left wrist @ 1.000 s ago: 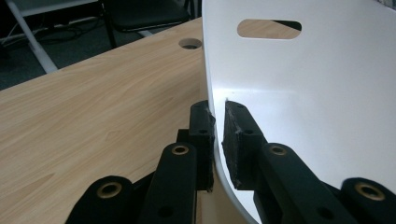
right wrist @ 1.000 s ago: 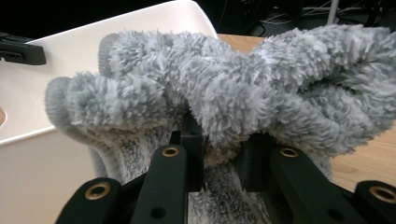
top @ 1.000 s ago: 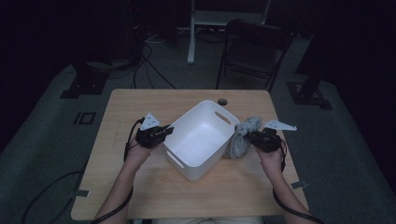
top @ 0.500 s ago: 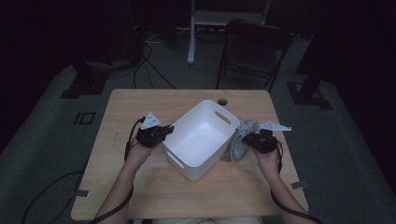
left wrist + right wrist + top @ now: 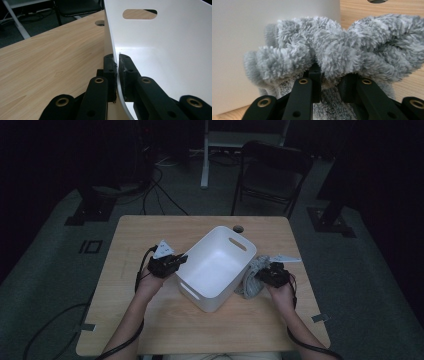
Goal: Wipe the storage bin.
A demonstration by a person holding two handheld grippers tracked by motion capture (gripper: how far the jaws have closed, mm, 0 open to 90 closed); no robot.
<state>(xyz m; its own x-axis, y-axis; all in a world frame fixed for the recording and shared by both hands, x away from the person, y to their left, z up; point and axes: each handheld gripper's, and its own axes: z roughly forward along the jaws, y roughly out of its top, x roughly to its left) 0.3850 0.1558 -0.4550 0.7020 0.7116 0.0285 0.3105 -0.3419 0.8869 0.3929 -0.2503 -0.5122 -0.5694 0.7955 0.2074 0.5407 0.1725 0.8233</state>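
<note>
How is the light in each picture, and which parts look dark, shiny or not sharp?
High view: dim, the room near black around the lit table. Left gripper view: bright, soft glare on the bin wall, the nearest parts of the black jaws blurred. Right gripper view: even light, the grey cloth sharp, the jaws' bases soft.

No legible text or labels

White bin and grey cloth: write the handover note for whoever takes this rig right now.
Left tool: shut on the rim of the white plastic bin, which stands mid-table on the light wooden table.
Right tool: shut on the fluffy grey cloth, bunched on the table beside the bin's right wall.
Done: both grips are on.
Left: probably lift the cloth into the bin while the left steadies it.
</note>
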